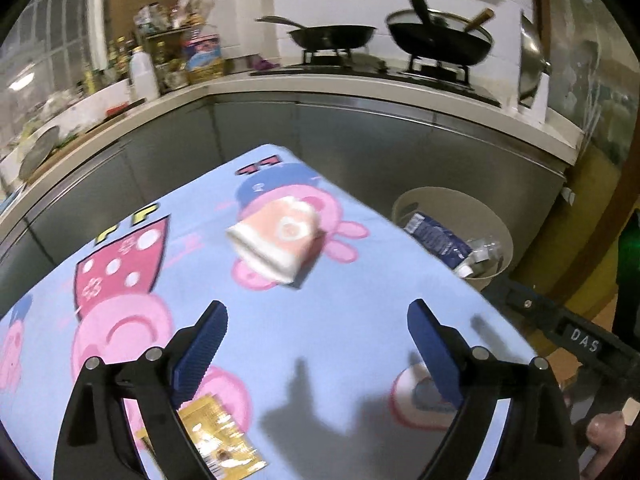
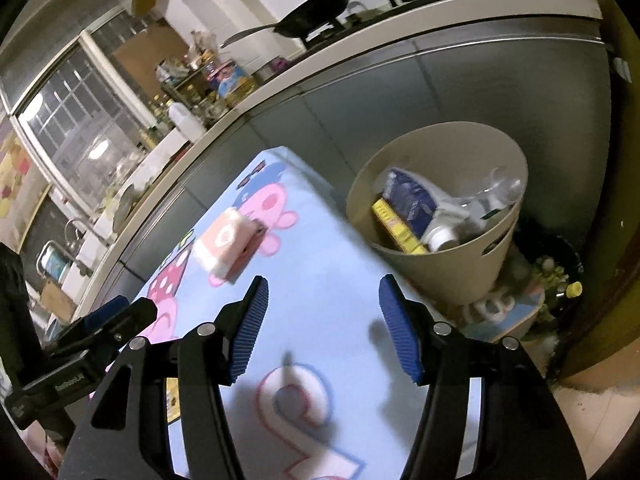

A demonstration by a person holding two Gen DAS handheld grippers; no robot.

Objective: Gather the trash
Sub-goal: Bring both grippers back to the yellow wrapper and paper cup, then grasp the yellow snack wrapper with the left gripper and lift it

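Note:
A pink and white carton (image 1: 276, 240) lies on the table's cartoon-print cloth (image 1: 360, 320), ahead of my left gripper (image 1: 316, 324), which is open and empty. A yellow sachet (image 1: 218, 440) lies on the cloth under the left gripper's left finger. A beige bin (image 2: 440, 216) stands beyond the table's right edge and holds a blue pack, a yellow box and bottles. My right gripper (image 2: 320, 304) is open and empty above the cloth, left of the bin. The carton (image 2: 226, 246) is ahead of it to the left. The bin also shows in the left wrist view (image 1: 452, 236).
A steel-fronted kitchen counter (image 1: 320, 88) runs behind the table with two pans (image 1: 332, 36) on a stove and bottles at the left. A dark bag with rubbish (image 2: 552, 276) lies on the floor right of the bin.

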